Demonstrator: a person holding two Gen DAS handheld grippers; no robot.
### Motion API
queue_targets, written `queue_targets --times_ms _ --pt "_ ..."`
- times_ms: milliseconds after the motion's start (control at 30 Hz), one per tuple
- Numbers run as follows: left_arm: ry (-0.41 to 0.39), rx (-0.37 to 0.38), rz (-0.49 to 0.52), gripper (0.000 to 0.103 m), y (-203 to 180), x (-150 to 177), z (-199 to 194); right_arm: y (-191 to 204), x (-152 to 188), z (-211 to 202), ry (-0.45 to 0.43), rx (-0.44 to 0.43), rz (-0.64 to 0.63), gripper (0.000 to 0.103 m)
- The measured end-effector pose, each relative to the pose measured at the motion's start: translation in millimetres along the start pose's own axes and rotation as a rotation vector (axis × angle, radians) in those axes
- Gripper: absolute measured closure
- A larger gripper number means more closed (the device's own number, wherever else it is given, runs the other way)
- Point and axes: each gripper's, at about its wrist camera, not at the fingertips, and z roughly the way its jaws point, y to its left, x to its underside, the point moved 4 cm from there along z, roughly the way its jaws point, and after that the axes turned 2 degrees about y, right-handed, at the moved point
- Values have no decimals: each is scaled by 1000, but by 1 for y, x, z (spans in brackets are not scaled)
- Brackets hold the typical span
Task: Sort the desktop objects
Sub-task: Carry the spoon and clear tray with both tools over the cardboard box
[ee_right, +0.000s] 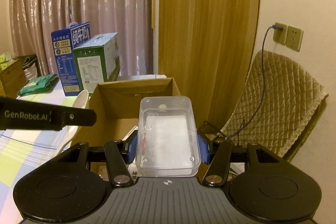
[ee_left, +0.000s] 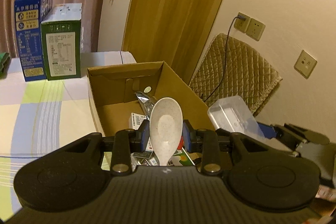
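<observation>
My left gripper [ee_left: 166, 135] is shut on a white speckled spoon [ee_left: 166, 127], bowl pointing forward, held above the open cardboard box [ee_left: 109, 89]. The box holds a foil packet [ee_left: 147, 102] and several small cartons and packets. My right gripper [ee_right: 167, 148] is shut on a clear plastic box [ee_right: 168, 133] and holds it over the cardboard box [ee_right: 117, 106] near its right side. The clear box also shows in the left wrist view [ee_left: 233, 117], and the spoon shows in the right wrist view [ee_right: 80, 100] beside the left gripper's arm.
A blue milk carton [ee_left: 31, 35] and a green carton [ee_left: 63, 43] stand at the back of the checked tablecloth [ee_left: 42, 110]. A quilted chair back [ee_right: 277, 102] with a hanging cable stands right. A green packet [ee_right: 37, 83] lies far left.
</observation>
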Motion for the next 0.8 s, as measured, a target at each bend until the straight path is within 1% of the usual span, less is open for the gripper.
queue_targets --times_ms 233,400,567,733,767,800 --pt "13 12 -74 76 5 -2 20 -4 3 17 20 -16 8 50" --pt "18 6 -85 76 8 -2 31 -5 3 23 18 -19 4 50" --pt "10 17 -101 75 11 -3 35 -7 3 28 24 -15 4 50" --pt "6 33 -141 75 16 -4 41 -6 4 32 28 -14 3 50" --pt "6 36 -157 71 19 -4 41 -6 4 32 29 -15 3 50" --pt "6 37 -164 69 22 -4 41 -5 4 33 30 -14 3 50"
